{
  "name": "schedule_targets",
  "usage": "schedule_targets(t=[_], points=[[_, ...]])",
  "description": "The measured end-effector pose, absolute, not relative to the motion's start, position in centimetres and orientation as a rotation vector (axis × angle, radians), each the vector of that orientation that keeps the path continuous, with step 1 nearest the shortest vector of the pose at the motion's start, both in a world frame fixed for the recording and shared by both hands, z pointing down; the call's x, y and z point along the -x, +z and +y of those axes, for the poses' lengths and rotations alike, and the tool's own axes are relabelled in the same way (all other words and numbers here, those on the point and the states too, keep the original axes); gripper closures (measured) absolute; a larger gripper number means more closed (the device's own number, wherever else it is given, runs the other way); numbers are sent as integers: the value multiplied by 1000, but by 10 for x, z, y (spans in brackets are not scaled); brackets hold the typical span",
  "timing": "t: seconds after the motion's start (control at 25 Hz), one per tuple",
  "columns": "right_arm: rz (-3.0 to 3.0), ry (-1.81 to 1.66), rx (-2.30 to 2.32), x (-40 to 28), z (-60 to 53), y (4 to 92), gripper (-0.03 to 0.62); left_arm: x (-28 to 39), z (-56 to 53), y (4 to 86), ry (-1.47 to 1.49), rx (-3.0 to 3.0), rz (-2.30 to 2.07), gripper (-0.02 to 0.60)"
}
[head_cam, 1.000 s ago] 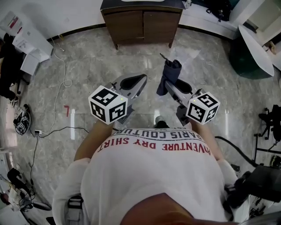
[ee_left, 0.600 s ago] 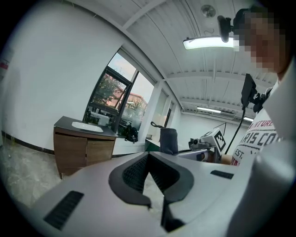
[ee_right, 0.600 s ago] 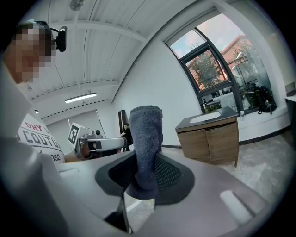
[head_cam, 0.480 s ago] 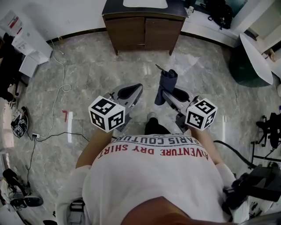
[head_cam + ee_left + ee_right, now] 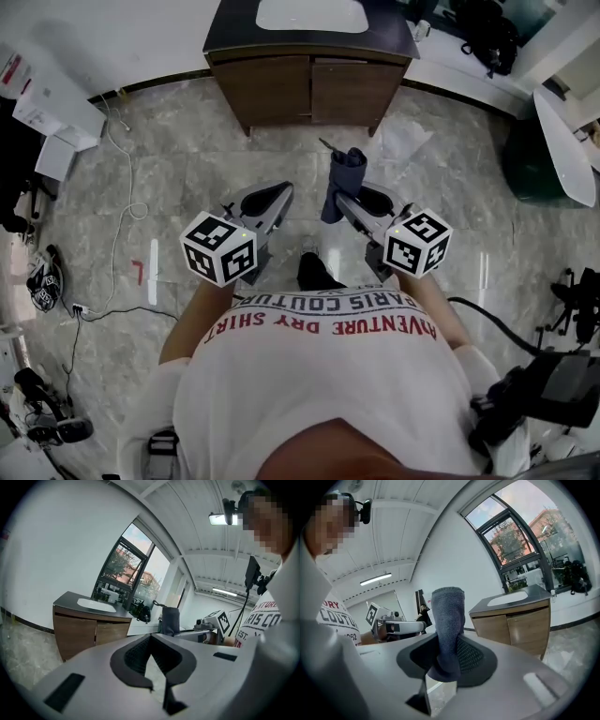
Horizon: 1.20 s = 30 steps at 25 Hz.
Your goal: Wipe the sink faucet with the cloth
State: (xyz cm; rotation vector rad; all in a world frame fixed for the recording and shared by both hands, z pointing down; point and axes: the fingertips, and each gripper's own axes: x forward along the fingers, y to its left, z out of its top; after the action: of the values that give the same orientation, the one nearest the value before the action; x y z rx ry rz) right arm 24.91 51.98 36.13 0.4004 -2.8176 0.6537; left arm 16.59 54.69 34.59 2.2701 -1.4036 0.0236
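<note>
Standing upright, the cloth (image 5: 448, 611) is pinched in the right gripper (image 5: 446, 645); the left gripper (image 5: 150, 640) is closed on nothing. The pinch should be held firm until the sink (image 5: 310, 14), well ahead, is reached.

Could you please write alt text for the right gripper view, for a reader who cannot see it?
The right gripper is shut on a grey-blue cloth standing upright between its jaws. Beyond, a wooden cabinet with a white sink stands near a window.

Wooden cabinet (image 5: 309, 92) stands on marble floor (image 5: 183, 159).
</note>
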Motion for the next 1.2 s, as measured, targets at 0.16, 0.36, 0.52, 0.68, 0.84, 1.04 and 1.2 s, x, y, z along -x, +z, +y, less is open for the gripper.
schedule_targets(t=[0.16, 0.36, 0.52, 0.68, 0.84, 1.04, 1.2], points=[[-2827, 658, -417, -213, 395, 352, 497, -127, 430, 337, 59, -2262, -1428, 581], [-2889, 571, -403, -177, 279, 319, 497, -84, 316, 303, 70, -2297, -1520, 581], [-2935, 562, -391, -162, 237, 304, 497, -65, 275, 293, 46, -2322, -1527, 581], [-2942, 563, -413, -132, 172, 308, 497, -39, 202, 304, 46, -2361, -1456, 581], [-2914, 577, -478, -106, 94, 331, 497, -14, 115, 329, 21, -2391, -1371, 581], [-2859, 645, -551, -56, -43, 345, 497, 40, -24, 342, 45, -2378, -1307, 581], [-2860, 662, -568, -9, -148, 335, 497, 90, -127, 339, 80, -2368, -1301, 581]])
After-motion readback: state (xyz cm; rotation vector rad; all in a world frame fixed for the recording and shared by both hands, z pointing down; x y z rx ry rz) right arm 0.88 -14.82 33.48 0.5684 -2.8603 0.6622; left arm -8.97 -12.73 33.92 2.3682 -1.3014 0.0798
